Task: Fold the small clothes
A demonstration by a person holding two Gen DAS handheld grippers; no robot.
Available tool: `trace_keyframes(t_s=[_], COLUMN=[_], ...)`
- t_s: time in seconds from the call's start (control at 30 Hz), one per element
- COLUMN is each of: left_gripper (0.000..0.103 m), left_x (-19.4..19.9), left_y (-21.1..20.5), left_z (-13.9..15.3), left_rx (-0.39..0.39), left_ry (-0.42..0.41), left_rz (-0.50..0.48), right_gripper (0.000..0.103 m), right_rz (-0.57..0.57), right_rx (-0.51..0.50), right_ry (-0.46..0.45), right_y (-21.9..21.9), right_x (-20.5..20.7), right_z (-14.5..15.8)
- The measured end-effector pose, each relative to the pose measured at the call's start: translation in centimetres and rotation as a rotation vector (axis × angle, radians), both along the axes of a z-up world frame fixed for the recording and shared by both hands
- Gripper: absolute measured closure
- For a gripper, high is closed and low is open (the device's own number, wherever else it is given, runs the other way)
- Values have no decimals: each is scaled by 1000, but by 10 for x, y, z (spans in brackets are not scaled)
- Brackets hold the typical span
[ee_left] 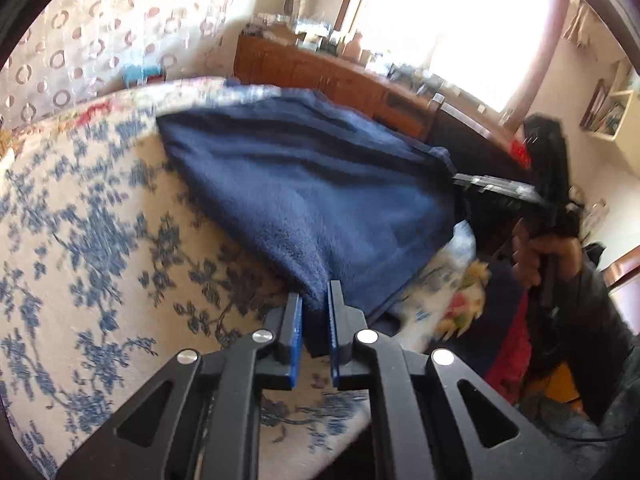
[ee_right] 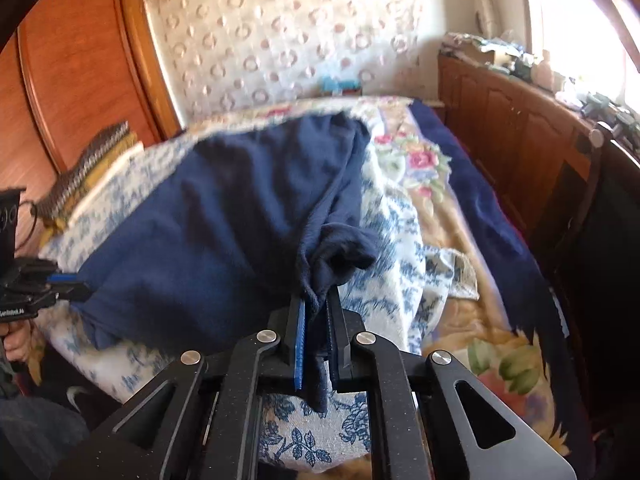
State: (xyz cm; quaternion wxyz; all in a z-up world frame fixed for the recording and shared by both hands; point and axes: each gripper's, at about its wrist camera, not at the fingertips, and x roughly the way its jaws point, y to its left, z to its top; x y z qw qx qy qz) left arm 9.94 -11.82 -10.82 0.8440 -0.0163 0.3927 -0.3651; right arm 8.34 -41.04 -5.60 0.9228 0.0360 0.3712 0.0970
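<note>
A dark blue garment (ee_left: 304, 184) lies spread over a white cloth with blue flowers (ee_left: 88, 240) on a bed. My left gripper (ee_left: 316, 300) is shut on its near corner, the fabric pinched between the blue pads. In the right wrist view the same garment (ee_right: 208, 232) stretches away to the left, and my right gripper (ee_right: 318, 308) is shut on a bunched hem corner that hangs down between the jaws. The right gripper (ee_left: 460, 178) shows far right in the left wrist view, holding the garment's other corner. The left gripper (ee_right: 76, 282) shows at the left edge of the right wrist view.
A flowered blanket (ee_right: 424, 172) and a dark blue cover (ee_right: 480, 200) lie on the bed's right side. A wooden headboard and cabinet (ee_right: 520, 128) run along the right, with clutter on top under a bright window. A wooden wardrobe (ee_right: 80, 64) stands at left. A person's hand (ee_left: 548, 256) grips the right tool.
</note>
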Motion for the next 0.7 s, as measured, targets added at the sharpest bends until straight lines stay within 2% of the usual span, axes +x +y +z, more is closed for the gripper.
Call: trace_keyframes(t_s=[0.1, 0.37, 0.53, 0.7], left_gripper=[97, 97, 97, 96], left_x=[-10, 5, 45, 102], left_y=[5, 17, 15, 15], left_z=[19, 32, 58, 66], left_rx=[-26, -61, -56, -44], left_ry=[-42, -66, -137, -151], left_rz=[1, 48, 110, 165], right_gripper=[97, 97, 97, 97], right_rz=[12, 43, 47, 36], right_rx=[22, 92, 90, 57], right_ry=[-43, -78, -145, -162], right_y=[2, 7, 7, 13], right_x=[-7, -4, 30, 81], right_z=[15, 32, 59, 70])
